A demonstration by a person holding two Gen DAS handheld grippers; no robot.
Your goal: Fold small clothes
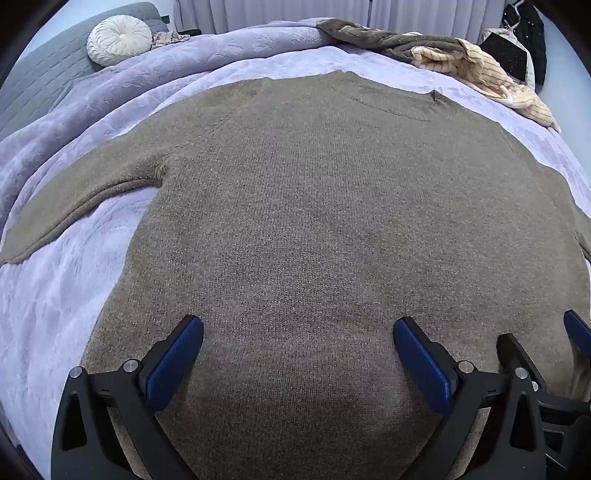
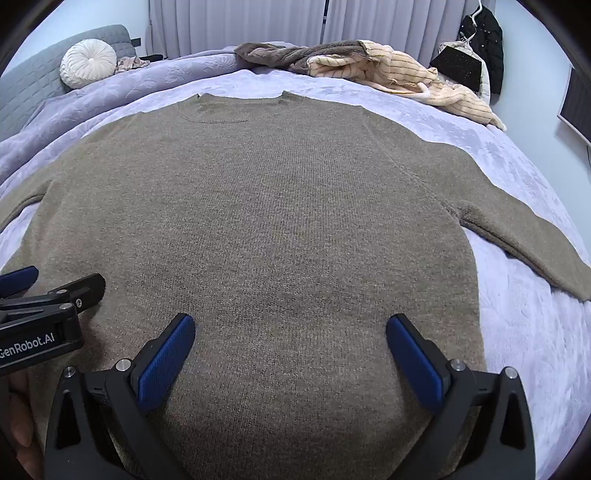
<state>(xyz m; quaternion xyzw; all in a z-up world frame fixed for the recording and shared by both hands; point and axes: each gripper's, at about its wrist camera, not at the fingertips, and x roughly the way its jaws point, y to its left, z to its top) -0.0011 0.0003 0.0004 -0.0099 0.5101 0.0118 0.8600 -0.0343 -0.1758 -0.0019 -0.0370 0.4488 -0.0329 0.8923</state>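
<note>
Nearest the cameras, the left gripper [image 1: 298,334] and the right gripper [image 2: 290,330] hang side by side above the lower part of a brown knit sweater [image 1: 332,221], each with its blue-padded fingers [image 1: 173,363] spread wide and nothing between them. The sweater lies flat on the bed [image 1: 55,295], hem toward the cameras and neckline [image 2: 240,101] at the far end, both sleeves stretched out to the sides. Its knit is fine and even, smooth with hardly a wrinkle. Under it is a lilac plush blanket [image 2: 535,332]. Beyond the collar sits a heap of clothes [image 2: 369,68], brown and cream-striped. Farther off are a round white pillow [image 1: 119,40], a grey quilted headboard [image 1: 37,81], pale curtains [image 2: 240,22] and a dark jacket [image 2: 484,44] on a hanger.
</note>
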